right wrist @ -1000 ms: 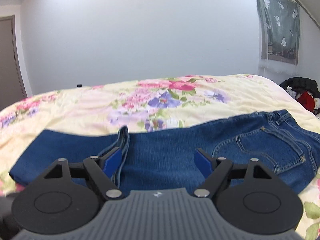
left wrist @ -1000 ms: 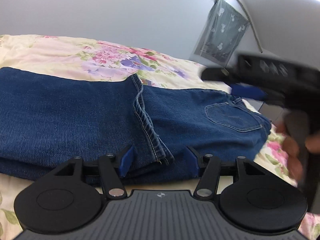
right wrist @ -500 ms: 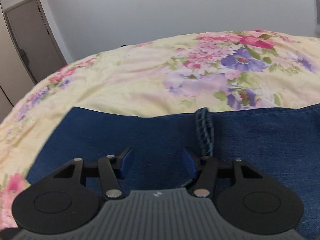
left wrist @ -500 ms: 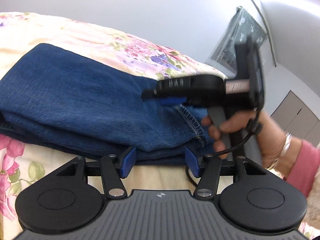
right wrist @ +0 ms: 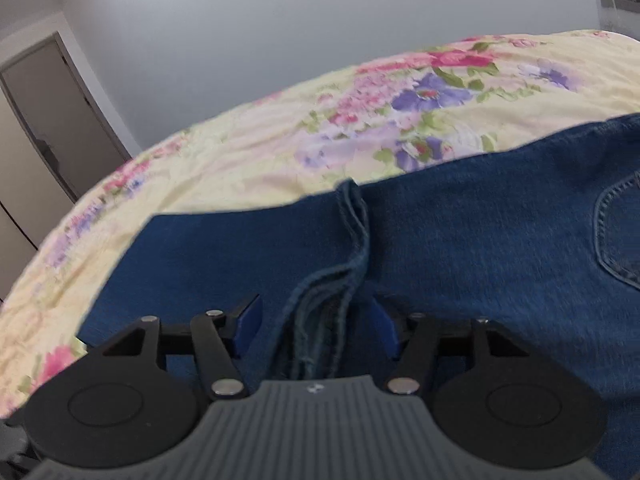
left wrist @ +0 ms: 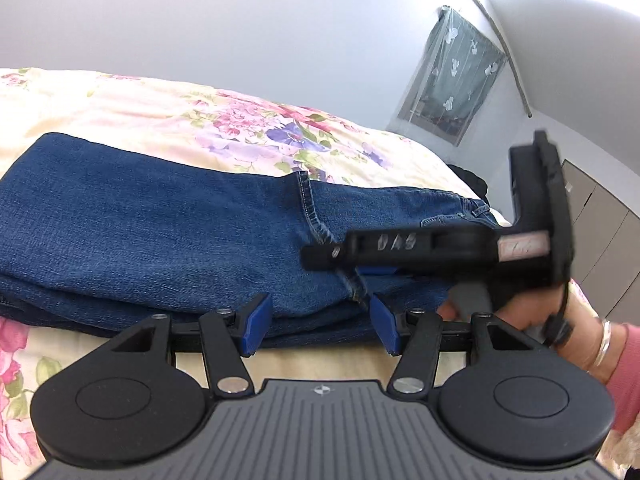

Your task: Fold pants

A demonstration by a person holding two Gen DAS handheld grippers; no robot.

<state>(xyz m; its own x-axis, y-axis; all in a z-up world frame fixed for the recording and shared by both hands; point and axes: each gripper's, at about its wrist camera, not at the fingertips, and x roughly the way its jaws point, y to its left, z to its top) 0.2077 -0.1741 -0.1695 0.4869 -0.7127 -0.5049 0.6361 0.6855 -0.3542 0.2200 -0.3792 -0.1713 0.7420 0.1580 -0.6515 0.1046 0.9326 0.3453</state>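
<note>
Floral bedspread [left wrist: 120,108] under folded jeans [left wrist: 160,232], grey walls; both grippers' jaws wide.

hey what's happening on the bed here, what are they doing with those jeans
A person is folding a pair of blue jeans on a floral bedspread, with a handheld gripper in each hand. The legs are already folded over, so the hems lie across the seat. The right gripper is open, with the hem edge between its fingers. The left gripper is open at the near edge of the jeans, gripping nothing.
</note>
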